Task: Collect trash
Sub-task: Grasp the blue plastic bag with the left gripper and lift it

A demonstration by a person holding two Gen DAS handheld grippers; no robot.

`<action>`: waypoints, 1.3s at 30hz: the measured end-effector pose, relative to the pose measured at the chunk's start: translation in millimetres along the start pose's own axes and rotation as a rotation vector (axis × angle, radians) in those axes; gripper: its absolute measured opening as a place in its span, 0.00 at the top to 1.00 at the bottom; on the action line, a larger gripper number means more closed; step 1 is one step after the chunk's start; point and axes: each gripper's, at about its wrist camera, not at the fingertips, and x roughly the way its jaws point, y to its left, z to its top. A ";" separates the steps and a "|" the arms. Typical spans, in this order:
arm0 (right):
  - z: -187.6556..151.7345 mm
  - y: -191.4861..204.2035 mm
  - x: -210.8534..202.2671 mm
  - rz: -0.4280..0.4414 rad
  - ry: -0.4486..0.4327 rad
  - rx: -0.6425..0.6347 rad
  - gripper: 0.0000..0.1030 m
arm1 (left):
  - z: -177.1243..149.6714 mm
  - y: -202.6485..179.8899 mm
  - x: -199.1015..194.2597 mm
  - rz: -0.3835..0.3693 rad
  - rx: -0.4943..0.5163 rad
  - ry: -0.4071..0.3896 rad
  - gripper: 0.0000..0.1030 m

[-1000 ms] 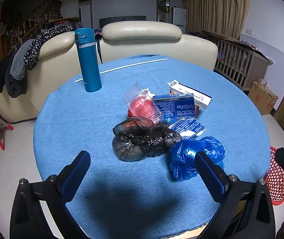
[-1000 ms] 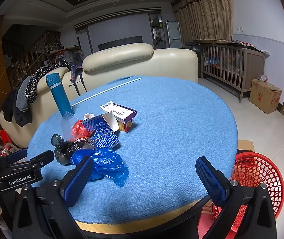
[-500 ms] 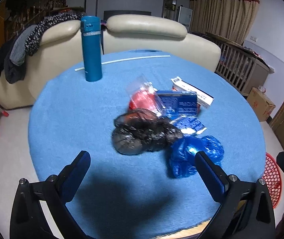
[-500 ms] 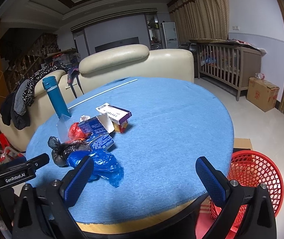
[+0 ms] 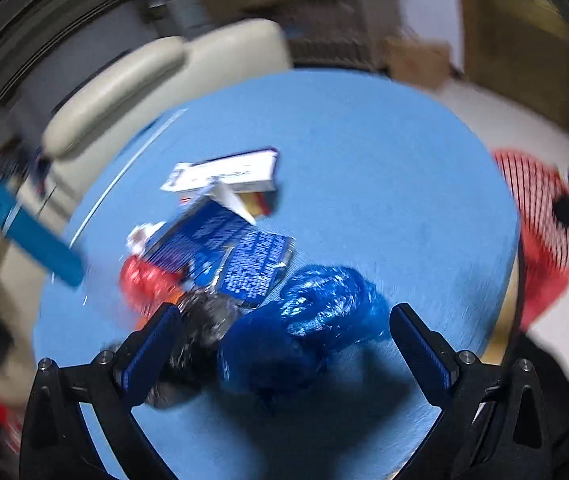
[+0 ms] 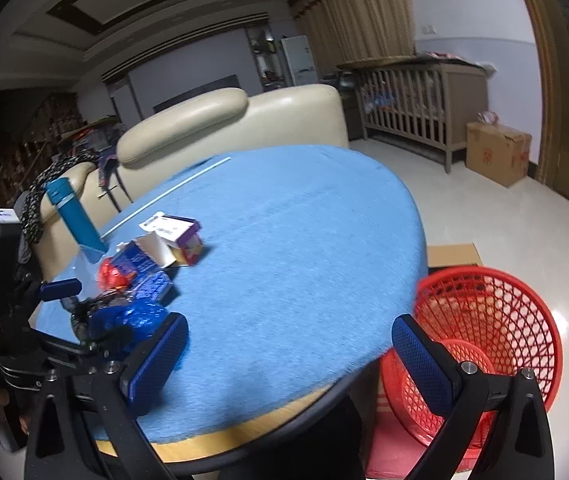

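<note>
Reach step: my left gripper (image 5: 284, 344), jaws apart, straddled the crumpled blue plastic bag (image 5: 316, 316) at lower centre; closing was next.

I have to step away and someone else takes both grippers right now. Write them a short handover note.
Left gripper: open, low over the table, jaws either side of the blue plastic bag; nothing gripped. That view is motion-blurred.
Right gripper: open, holding nothing, at the table's near edge, beside the red basket.
Trash: all on the table in one cluster: blue bag, black bag, red wrapper, blue packets, white box. The teal bottle stands behind them.
Done: nothing collected that I can see; the visible basket looks empty.
Left: grasp the blue bag, drop it in the basket, then the rest.
</note>
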 end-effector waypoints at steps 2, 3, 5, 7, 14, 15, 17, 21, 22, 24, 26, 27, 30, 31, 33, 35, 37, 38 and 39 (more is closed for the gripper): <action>-1.2 -6.3 2.8 -0.005 0.007 0.016 0.00 | 1.5 -4.5 10.2 0.016 0.082 0.013 0.00; -1.8 -9.3 4.8 -0.007 0.013 0.022 0.00 | 1.4 -4.8 15.3 0.009 0.114 0.030 0.00; -2.8 -13.5 8.1 -0.011 0.023 0.028 0.00 | 2.4 -5.6 23.3 -0.008 0.134 0.038 0.03; -4.3 -16.1 12.3 -0.017 0.037 0.033 0.00 | 0.9 -5.5 32.8 -0.035 0.157 0.071 0.48; -8.7 -17.7 25.4 -0.030 0.075 0.031 0.00 | -3.9 19.2 20.7 -0.088 0.020 0.010 0.64; -8.5 -15.7 26.9 -0.030 0.079 0.026 0.00 | -6.4 25.2 12.9 -0.105 -0.024 -0.019 0.64; -8.6 -10.1 30.6 -0.029 0.084 0.011 0.00 | -15.2 41.5 -13.2 -0.129 -0.121 -0.095 0.64; -3.9 10.1 39.5 0.001 0.105 -0.035 0.00 | -45.6 78.9 -60.3 -0.127 -0.319 -0.223 0.64; -2.5 17.6 42.0 0.016 0.110 -0.052 0.00 | -45.1 85.6 -65.0 -0.121 -0.356 -0.242 0.64; 0.2 39.1 47.4 0.070 0.125 -0.093 0.00 | -55.6 107.7 -76.0 -0.077 -0.450 -0.281 0.64; 1.9 63.1 52.1 0.127 0.141 -0.142 0.00 | -72.6 126.1 -83.1 -0.006 -0.530 -0.298 0.64; 1.5 76.7 54.9 0.157 0.150 -0.173 0.00 | -82.1 136.8 -84.3 0.021 -0.572 -0.299 0.64; -2.7 112.3 64.8 0.246 0.183 -0.245 0.00 | -109.7 163.3 -77.9 0.091 -0.687 -0.272 0.64; -3.5 127.9 69.5 0.277 0.192 -0.275 0.00 | -116.1 168.9 -74.7 0.097 -0.708 -0.260 0.64; -3.5 149.5 79.7 0.305 0.208 -0.301 0.00 | -130.2 175.2 -67.2 0.109 -0.742 -0.242 0.64; -1.5 168.1 89.4 0.340 0.233 -0.303 0.00 | -144.1 172.4 -70.5 0.116 -0.776 -0.233 0.64; 1.3 181.5 106.0 0.374 0.290 -0.255 0.00 | -156.2 176.3 -68.6 0.113 -0.815 -0.226 0.64; 1.6 182.9 113.0 0.383 0.315 -0.223 0.00 | -162.4 179.0 -70.1 0.112 -0.827 -0.225 0.64; 2.6 183.8 119.9 0.395 0.340 -0.186 0.00 | -168.8 181.3 -65.7 0.110 -0.841 -0.227 0.64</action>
